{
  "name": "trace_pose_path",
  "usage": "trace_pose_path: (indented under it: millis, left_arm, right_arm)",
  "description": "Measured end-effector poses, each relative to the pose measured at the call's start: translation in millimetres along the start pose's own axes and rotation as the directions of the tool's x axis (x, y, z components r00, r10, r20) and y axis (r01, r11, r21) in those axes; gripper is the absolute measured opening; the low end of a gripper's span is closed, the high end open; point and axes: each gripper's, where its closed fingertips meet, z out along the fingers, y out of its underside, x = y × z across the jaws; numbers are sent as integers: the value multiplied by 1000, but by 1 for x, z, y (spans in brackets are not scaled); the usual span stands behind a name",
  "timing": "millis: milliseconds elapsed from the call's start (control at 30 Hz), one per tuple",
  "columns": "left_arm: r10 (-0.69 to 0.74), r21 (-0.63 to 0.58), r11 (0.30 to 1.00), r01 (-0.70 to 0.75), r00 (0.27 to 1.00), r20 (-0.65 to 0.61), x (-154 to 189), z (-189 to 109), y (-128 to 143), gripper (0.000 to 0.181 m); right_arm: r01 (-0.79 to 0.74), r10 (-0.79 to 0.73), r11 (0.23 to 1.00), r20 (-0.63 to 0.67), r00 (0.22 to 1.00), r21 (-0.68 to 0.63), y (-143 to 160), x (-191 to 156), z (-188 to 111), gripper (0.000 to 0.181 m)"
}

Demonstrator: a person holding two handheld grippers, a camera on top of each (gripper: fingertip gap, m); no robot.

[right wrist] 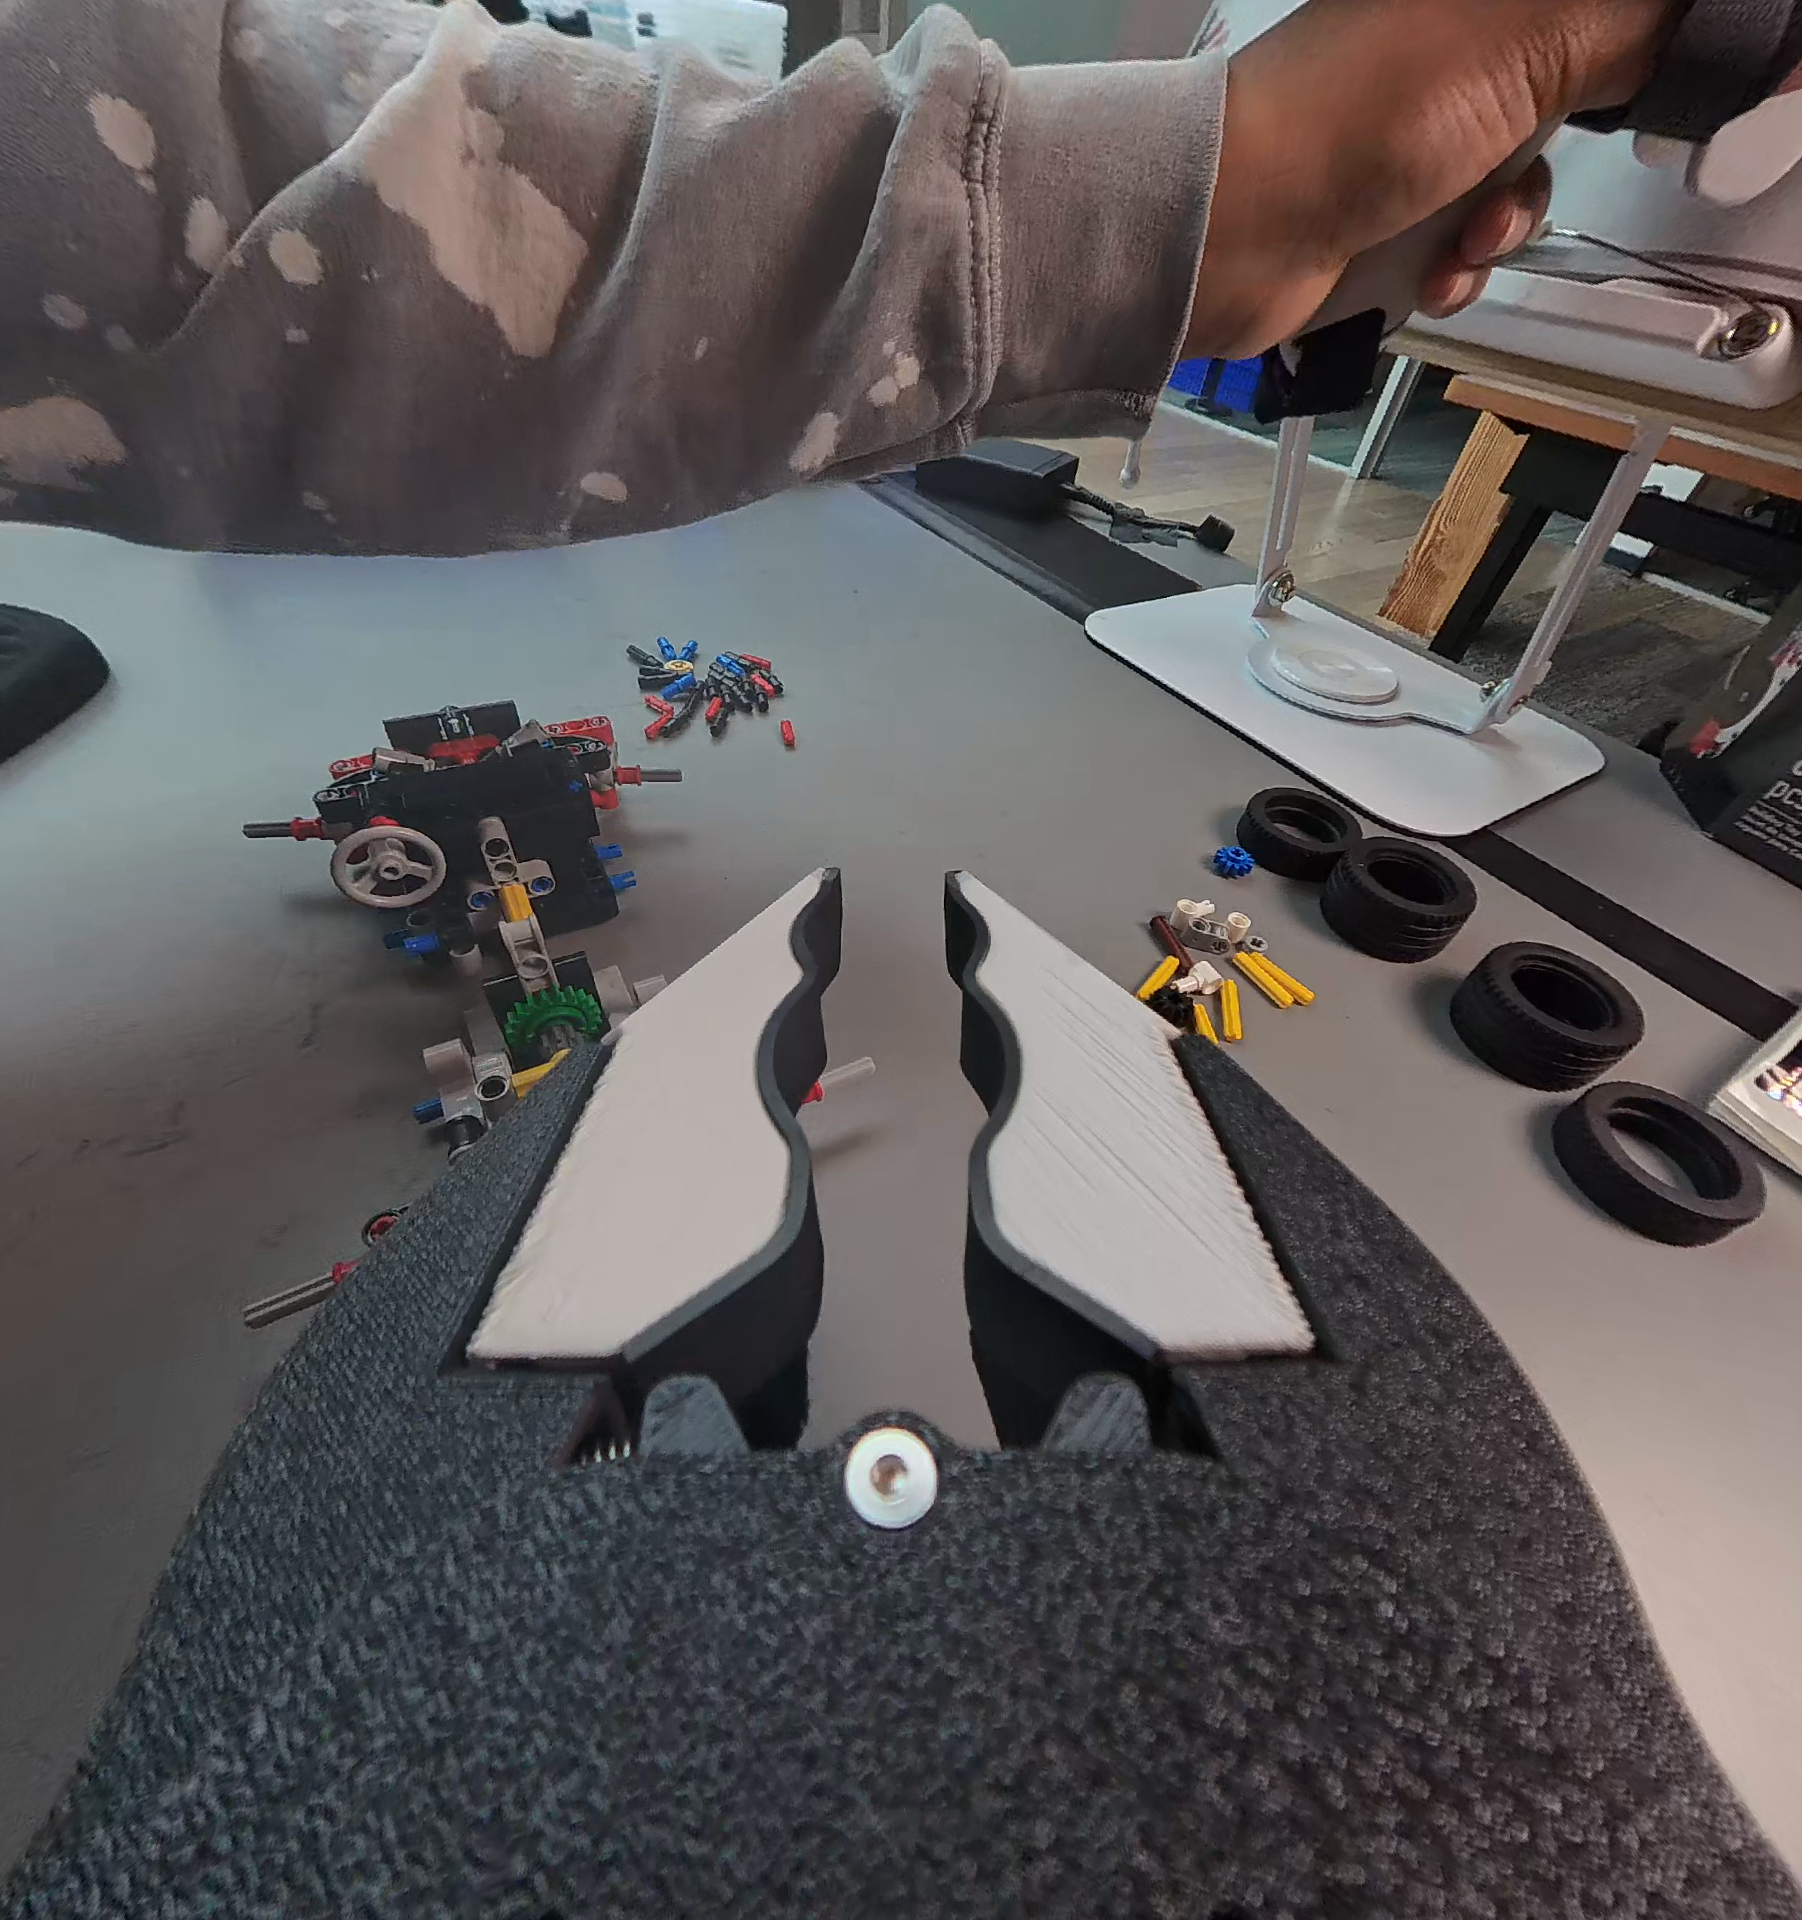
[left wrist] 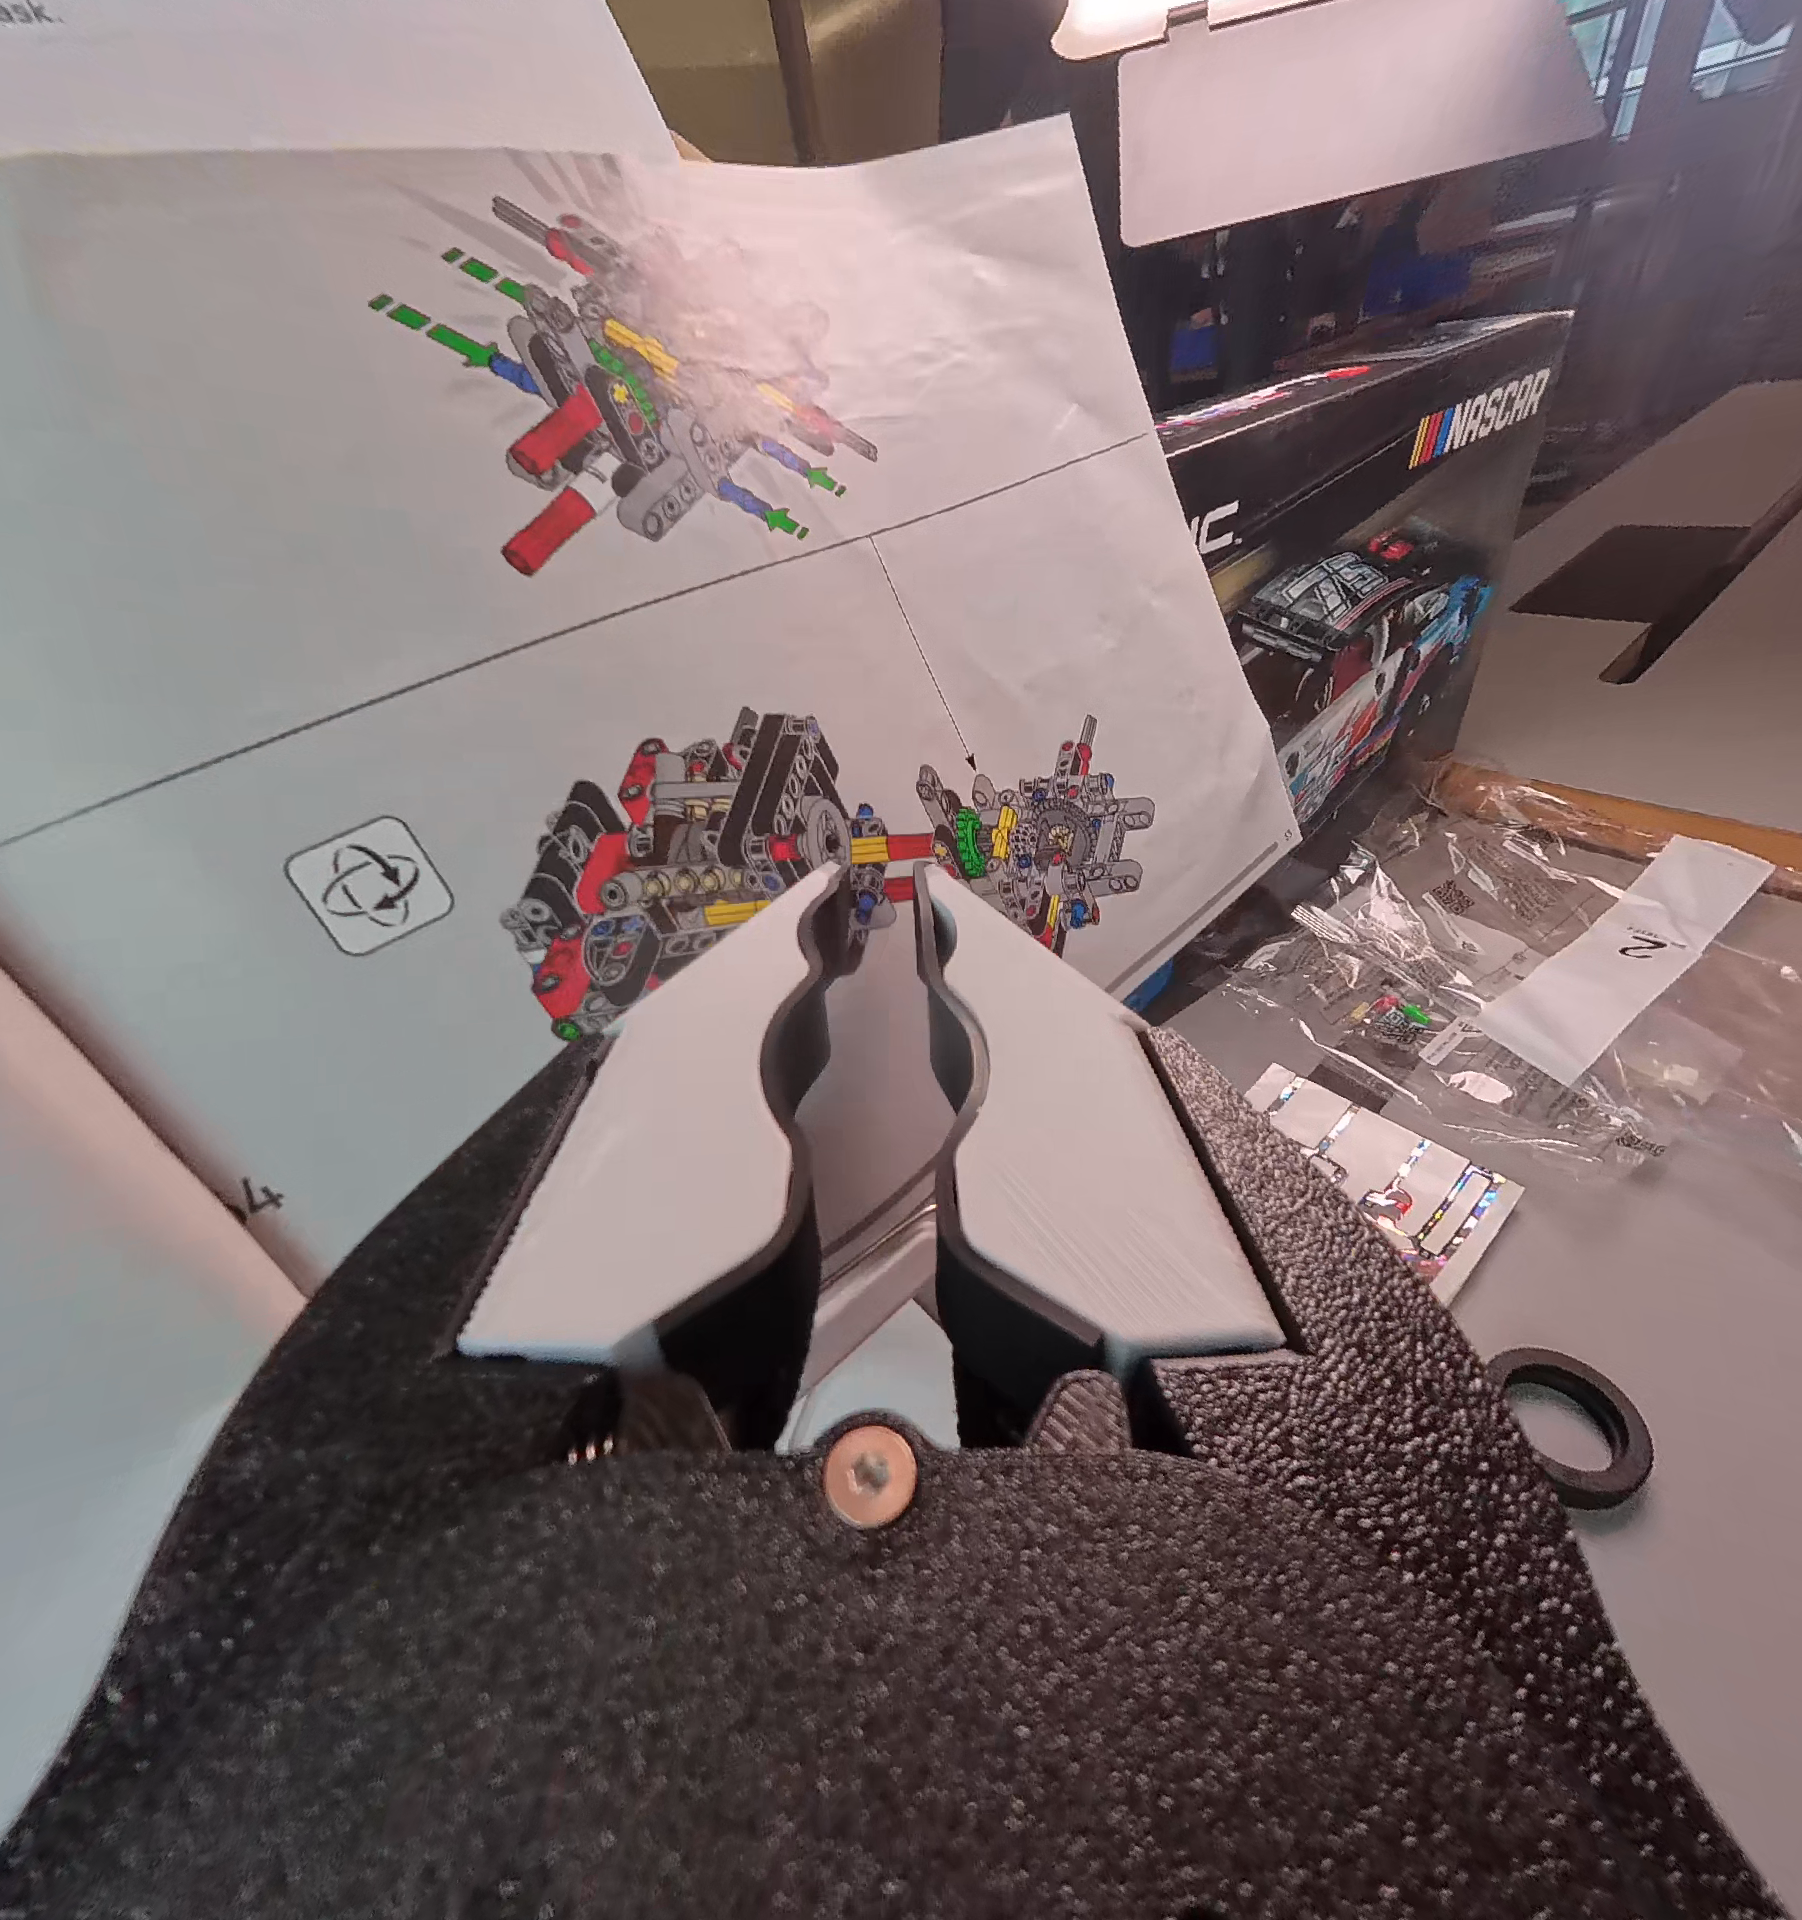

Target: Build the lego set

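Both the left gripper (left wrist: 876, 878) and right gripper (right wrist: 892, 883) are released, empty; 4 tyres (right wrist: 1546, 1013) lie at 2 o'clock of the right one.

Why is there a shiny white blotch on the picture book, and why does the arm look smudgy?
Left wrist view: lamp glare washes out part of the upper drawing on the instruction page, and the page's near left edge is blurred. Right wrist view: the sleeve and hand look smeared, likely motion blur; the wide lens bends the table.

My fingers: pale grey wavy plastic fingers (right wrist: 668, 1122), black-edged.
My mounts: black textured gripper body (right wrist: 876, 1714), silver screw (right wrist: 890, 1478).
My sleeve: grey bleach-spotted sweatshirt sleeve (right wrist: 512, 281).
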Motion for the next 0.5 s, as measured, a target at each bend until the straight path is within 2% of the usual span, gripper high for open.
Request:
trace_pose_path:
  millis: [167,500]
  left_arm:
    - [15,-9,1000,-15,1000,1,4,-2,12,13]
    - [37,-14,999,-37,999,7,3,-1,14,13]
  right_arm:
    - [3,-3,1000,0,1000,-1,0,0,0,19]
    - [1,-1,1000,1,1000,0,0,0,0,19]
